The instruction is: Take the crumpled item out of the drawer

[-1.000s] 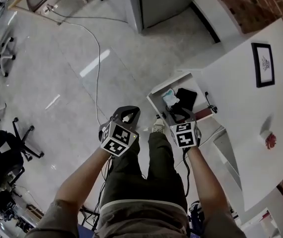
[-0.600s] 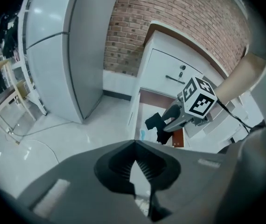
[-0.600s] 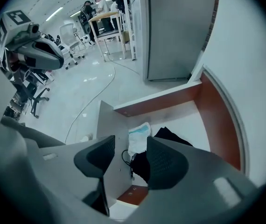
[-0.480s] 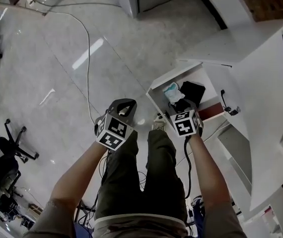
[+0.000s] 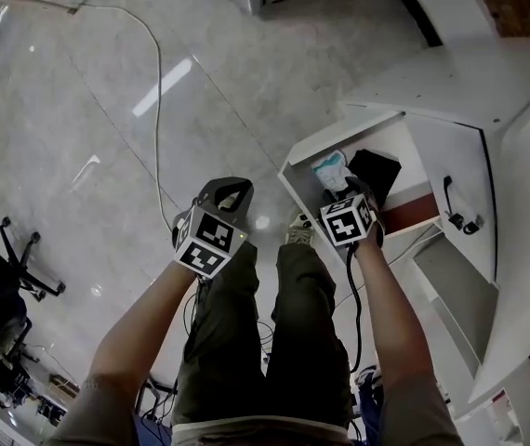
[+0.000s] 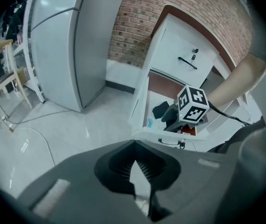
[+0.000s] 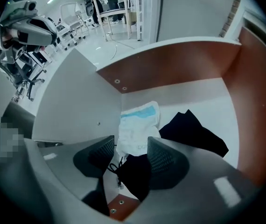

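Floor of glossy pale-grey tile (image 5: 107, 110) shows light reflections, w/ a thin grey cable (image 5: 158, 82) trailing across it well to the far left of both claws.

R claw (image 7: 130, 148) is over the open white drawer w/ reddish-brown edges (image 7: 72, 97). Its jaws are apart and clamped on nothing. Crumpled white-and-blue packet (image 7: 136, 125) lies on the drawer bottom just ahead of R claw, its near edge reaching in btwn the two jaw tips. Can't tell if it touches either pad. Black folded cloth (image 7: 196, 132) sits right of the packet, touching it, and runs under the right-hand jaw. Thin black cord (image 7: 115, 168) lies btwn the jaws, nearer the claw than the packet.

L claw (image 6: 134, 146) is outside the drawer, left of R claw & apart from it, above the floor. Its jaws are together at the tips, holding nothing.

Ahead-right of L claw is a white cabinet front w/ black bar handle (image 6: 187, 63), w/ a red-brick wall (image 6: 179, 13) behind it. Ahead-left stands a tall grey-white fridge (image 6: 63, 45). Person's olive trousers (image 5: 265, 323) show below, btwn both claws. Black office chair (image 5: 19, 254) stands far left of L claw.
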Motion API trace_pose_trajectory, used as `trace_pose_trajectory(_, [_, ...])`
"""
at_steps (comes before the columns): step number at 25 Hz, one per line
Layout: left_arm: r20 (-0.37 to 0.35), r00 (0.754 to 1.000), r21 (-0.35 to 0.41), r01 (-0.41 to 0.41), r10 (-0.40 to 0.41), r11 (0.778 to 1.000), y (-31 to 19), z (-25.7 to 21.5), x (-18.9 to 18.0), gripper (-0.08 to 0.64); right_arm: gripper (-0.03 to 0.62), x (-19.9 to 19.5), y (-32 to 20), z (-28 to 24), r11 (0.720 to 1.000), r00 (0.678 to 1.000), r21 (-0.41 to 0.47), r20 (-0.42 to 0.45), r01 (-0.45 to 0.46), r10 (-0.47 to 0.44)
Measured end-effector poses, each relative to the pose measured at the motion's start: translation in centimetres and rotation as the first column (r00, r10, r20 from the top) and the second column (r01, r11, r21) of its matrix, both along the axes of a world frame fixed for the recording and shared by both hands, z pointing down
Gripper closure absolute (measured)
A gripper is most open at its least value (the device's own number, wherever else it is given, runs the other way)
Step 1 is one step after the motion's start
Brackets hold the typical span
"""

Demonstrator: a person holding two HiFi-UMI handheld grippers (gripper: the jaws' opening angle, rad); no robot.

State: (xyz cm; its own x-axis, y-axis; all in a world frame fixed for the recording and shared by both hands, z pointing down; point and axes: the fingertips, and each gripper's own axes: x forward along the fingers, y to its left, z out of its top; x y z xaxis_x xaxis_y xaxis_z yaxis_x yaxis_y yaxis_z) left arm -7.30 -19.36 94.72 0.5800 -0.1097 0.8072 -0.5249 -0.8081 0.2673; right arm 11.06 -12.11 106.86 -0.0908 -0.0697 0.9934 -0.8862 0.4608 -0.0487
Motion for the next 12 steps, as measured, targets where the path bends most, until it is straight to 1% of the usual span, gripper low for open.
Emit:
trace_pose_trajectory(3, [0.003,1.0,-0.006,0.002,-0.002,1.0,0.1,0.9,0.0,0.56,0.356,0.7,0.1,1.4,1.0,1.0,-0.017,-0.03,-0.003,0.002])
trace_pose_trajectory(7, [0.004,1.0,-0.018,-0.004,0.004,1.0,0.7,1.6,0.2,0.56,0.418,1.2,0.0,2.2,0.999,0.996,-0.028,-0.08,0.026,-0.028])
trace_pose_trajectory(10, [0.005,1.0,-0.023,-0.003,0.003,1.0,0.9,1.6,0.5,0.56,0.51,1.1,-0.4,2.1,1.0,0.996,-0.015,-0.083,0.021,-0.022])
trace_pose_trajectory(12, [0.004,1.0,-0.027,-0.002,0.002,1.0,1.2,1.2,1.0,0.56,0.551,1.2,-0.5,1.7,1.0,0.997,-0.009,-0.073,-0.003,0.002])
